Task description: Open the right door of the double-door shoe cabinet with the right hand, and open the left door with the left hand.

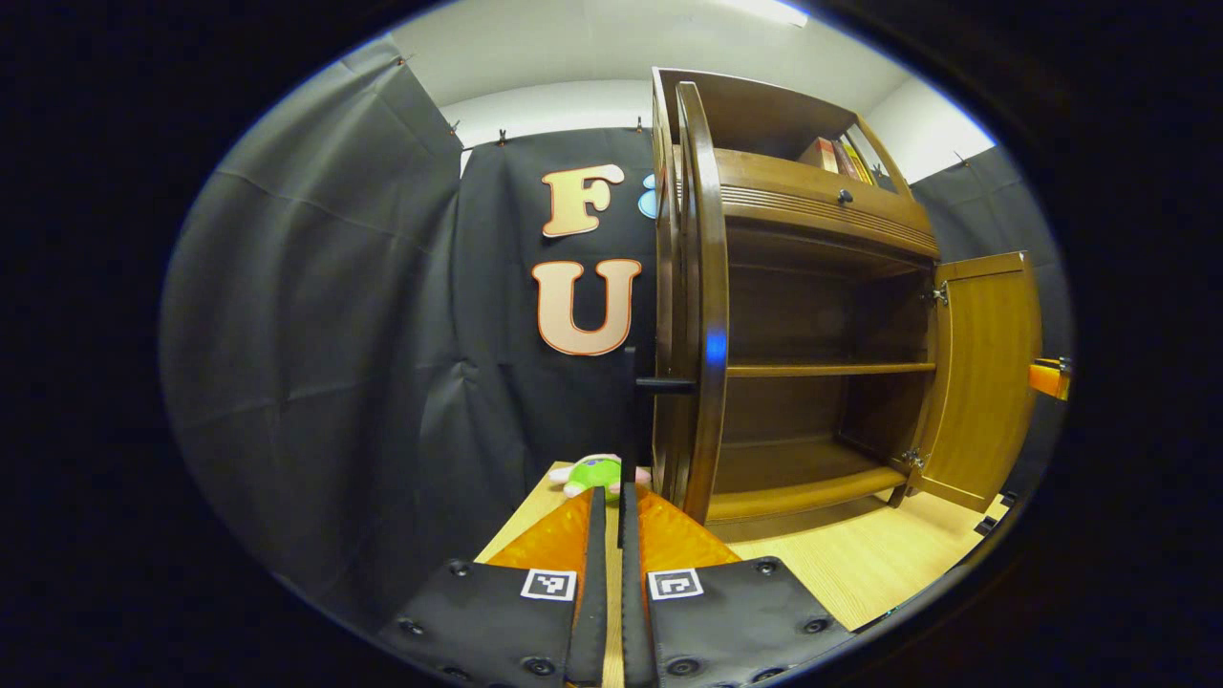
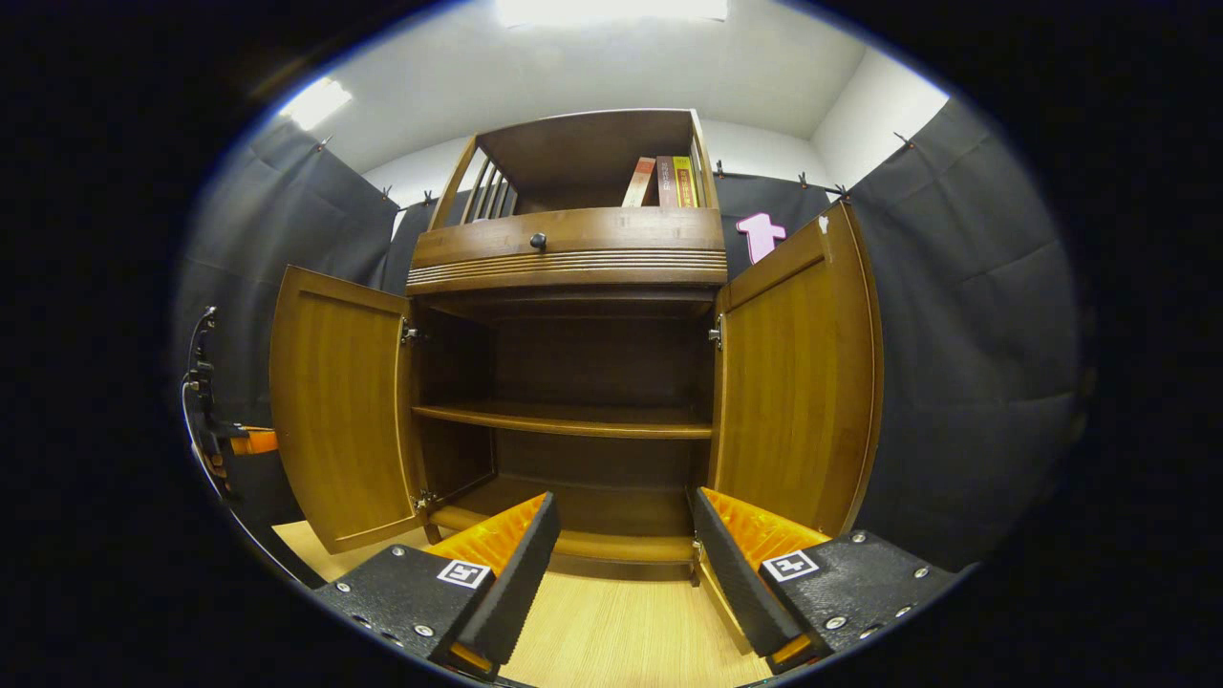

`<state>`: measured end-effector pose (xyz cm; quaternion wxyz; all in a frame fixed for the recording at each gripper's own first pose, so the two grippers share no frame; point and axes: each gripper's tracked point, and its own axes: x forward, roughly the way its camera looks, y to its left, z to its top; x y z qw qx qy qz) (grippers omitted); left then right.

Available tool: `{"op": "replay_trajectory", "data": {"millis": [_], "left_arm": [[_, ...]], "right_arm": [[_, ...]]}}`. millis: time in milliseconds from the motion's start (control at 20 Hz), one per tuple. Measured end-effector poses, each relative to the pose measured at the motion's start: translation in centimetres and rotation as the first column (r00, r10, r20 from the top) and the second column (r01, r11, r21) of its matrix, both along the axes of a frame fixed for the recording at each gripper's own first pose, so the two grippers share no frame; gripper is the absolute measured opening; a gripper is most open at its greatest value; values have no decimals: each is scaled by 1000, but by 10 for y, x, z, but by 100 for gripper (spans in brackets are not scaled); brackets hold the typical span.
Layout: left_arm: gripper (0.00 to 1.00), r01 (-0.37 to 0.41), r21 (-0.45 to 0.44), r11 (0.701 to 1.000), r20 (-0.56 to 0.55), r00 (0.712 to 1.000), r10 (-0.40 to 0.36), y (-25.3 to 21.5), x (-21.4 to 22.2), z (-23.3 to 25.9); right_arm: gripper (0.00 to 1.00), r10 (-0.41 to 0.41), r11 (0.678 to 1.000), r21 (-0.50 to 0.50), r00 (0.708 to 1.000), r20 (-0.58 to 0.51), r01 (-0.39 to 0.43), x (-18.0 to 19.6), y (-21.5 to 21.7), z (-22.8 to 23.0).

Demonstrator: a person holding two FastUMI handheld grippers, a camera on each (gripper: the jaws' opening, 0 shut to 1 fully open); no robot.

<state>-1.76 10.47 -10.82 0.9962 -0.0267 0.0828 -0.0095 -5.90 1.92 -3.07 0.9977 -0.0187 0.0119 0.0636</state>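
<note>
The brown wooden shoe cabinet (image 2: 573,244) stands with both doors swung open, showing bare shelves inside. In the left gripper view the left door (image 1: 705,287) is seen edge-on, and its black bar handle (image 1: 629,401) runs down between the fingers of my left gripper (image 1: 613,497), which is shut on it. In the right gripper view my right gripper (image 2: 623,506) is open in front of the cabinet's base, holding nothing. The right door (image 2: 793,382) stands just to its right and the left door (image 2: 344,420) farther left. My left gripper (image 2: 239,441) peeks out behind that left door.
A green plush toy (image 1: 597,473) lies on the light wooden floor (image 2: 621,631) beside the cabinet. Books (image 2: 664,182) stand on the top shelf above a drawer with a round knob (image 2: 538,241). Black cloth walls close in on both sides.
</note>
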Motion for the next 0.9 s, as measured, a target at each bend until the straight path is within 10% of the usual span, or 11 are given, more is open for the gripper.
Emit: {"op": "replay_trajectory", "data": {"millis": [450, 900], "left_arm": [[13, -8, 55, 998, 41, 999, 5, -44, -30, 53], [79, 56, 33, 998, 42, 997, -57, -101, -28, 74]], "right_arm": [[88, -12, 1000, 11, 1000, 5, 12, 4, -15, 3], [88, -52, 998, 19, 999, 4, 52, 3, -43, 5]]}}
